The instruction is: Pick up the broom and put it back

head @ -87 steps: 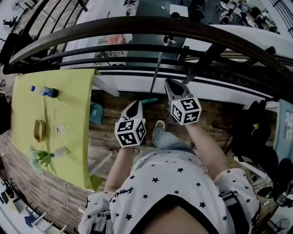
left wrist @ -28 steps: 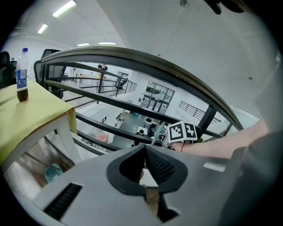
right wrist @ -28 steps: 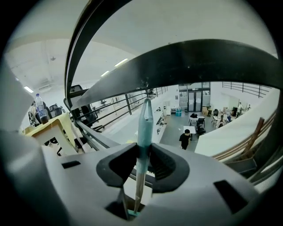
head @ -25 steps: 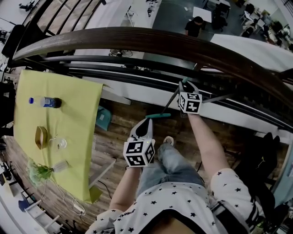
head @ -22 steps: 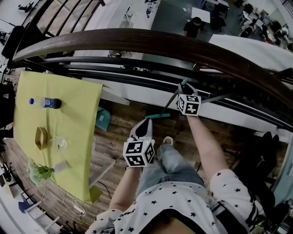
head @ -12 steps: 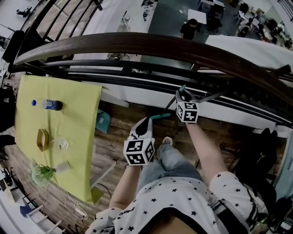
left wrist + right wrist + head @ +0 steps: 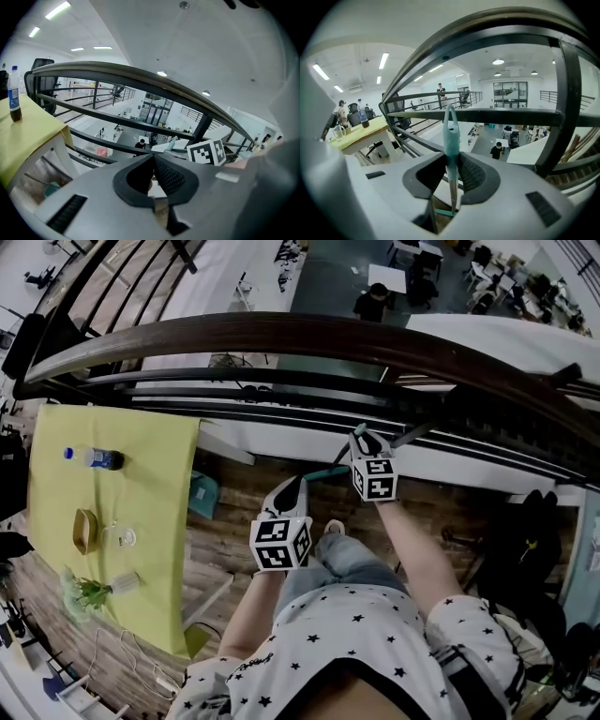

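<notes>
Your right gripper point(image 7: 451, 174): jaws clamped on the broom point(image 7: 451, 136), on the handle just under its teal cap, near the dark railing point(image 7: 281, 331); the teal head is below, over the wood floor point(image 7: 244, 488). Your left gripper point(image 7: 153, 161): jaws together, nothing between them.

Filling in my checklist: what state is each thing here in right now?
Broom: gripped by its teal handle end.
Right claw: shut on the broom.
Left claw: shut, empty.
Bottle: upright, capped.
</notes>
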Motion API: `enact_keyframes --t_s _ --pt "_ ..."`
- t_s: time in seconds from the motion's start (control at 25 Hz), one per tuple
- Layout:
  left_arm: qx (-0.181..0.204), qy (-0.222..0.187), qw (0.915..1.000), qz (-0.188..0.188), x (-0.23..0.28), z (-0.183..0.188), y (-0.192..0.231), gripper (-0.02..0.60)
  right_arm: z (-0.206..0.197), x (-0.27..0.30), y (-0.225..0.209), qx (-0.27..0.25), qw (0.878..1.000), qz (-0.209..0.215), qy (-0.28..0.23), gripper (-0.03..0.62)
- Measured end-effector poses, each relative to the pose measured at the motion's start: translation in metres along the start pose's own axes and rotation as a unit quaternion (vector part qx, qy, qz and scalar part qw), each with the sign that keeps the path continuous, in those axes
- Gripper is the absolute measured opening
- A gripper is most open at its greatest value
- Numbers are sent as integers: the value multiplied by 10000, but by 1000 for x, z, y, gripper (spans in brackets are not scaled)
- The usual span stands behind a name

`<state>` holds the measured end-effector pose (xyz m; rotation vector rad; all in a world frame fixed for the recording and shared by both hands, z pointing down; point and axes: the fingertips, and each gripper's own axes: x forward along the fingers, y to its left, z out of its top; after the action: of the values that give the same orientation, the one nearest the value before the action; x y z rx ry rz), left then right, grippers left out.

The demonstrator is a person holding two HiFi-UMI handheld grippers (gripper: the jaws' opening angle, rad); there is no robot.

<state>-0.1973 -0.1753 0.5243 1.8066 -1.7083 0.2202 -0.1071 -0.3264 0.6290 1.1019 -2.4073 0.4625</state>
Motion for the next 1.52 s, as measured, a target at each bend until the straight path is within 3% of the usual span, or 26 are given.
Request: enact_keyframes --t_s 0.4,0.88,1.28,1.52 --pt "281 -84 9989 -357 -4 12 -34 12 14 -57 -31 87 9992 -331 -228 80" --pt "586 -83 9951 -794 -3 19 -62 12 11 -127 -92 368 9919 -1129 -447 80" --pt "824 165 9897 -1155 9 7 -89 12 -8 -165 -143 466 9836 -1694 -408 80" --pt "946 427 9859 -1315 24 -7 -103 12 -19 -166 -167 539 9816 -1800 -335 80"
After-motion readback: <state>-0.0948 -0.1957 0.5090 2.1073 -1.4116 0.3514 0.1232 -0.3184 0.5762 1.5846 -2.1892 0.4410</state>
